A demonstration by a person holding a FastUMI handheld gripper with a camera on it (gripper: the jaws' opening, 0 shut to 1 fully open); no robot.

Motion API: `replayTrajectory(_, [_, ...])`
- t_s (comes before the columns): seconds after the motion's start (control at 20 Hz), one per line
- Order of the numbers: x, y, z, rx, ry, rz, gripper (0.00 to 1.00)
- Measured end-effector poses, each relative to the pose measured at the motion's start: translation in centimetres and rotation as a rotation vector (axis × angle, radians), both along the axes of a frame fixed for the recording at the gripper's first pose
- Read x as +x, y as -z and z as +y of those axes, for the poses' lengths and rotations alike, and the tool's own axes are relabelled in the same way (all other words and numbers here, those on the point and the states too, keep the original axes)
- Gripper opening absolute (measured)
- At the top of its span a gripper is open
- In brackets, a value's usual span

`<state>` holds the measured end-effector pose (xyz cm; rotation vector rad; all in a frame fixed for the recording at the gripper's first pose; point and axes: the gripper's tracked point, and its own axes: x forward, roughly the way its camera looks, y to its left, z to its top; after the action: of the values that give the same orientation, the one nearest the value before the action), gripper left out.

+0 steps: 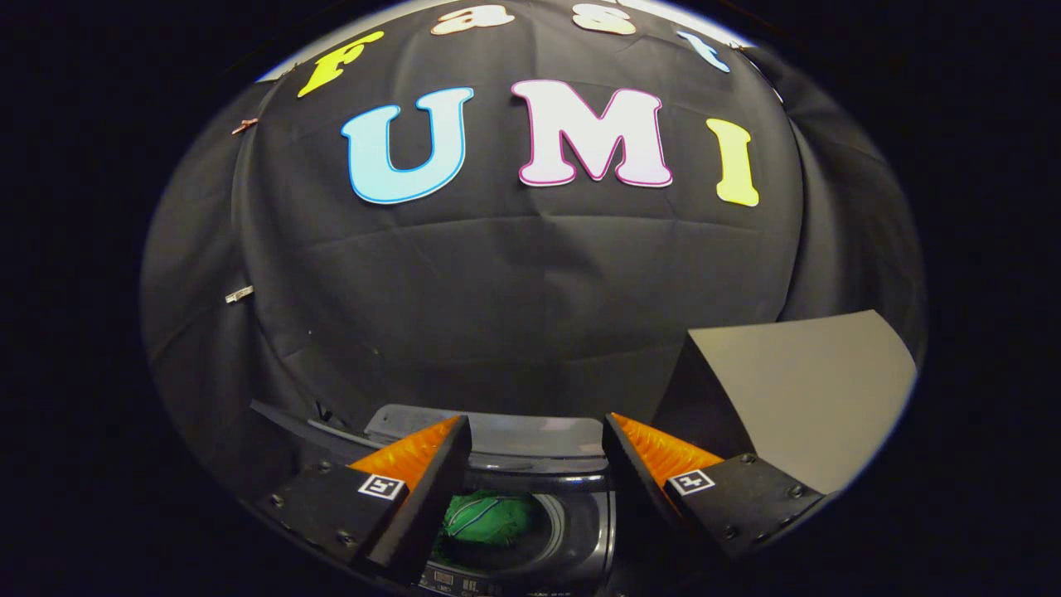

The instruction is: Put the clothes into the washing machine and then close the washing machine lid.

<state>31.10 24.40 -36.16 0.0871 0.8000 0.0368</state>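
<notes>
The black top-loading washing machine (580, 531) sits low under the gripper (537, 464), its round drum open to view. Behind the machine, on its far right, a flat grey panel (796, 390) stands tilted up; it may be the raised lid, though I cannot tell for sure. Inside the drum lies a crumpled green cloth garment with pale trim (489, 518), so the loading step looks done and closing the lid is in hand. The jaws stand wide apart and hold nothing, above the machine's opening. The next move likely calls for reaching the lid and pushing it down. The machine's front and control strip are cut off and dim.
</notes>
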Motion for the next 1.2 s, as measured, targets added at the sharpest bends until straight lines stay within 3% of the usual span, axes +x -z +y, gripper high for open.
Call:
replayTrajectory(0.3, [-2.9, 2.1, 0.8, 0.030, -0.049, 0.137, 0.99])
replayTrajectory(0.75, [-2.1, 0.4, 2.0, 0.039, -0.115, 0.047, 0.99])
replayTrajectory(1.2, [-3.5, -6.0, 3.6, 0.094, -0.204, -0.128, 0.99])
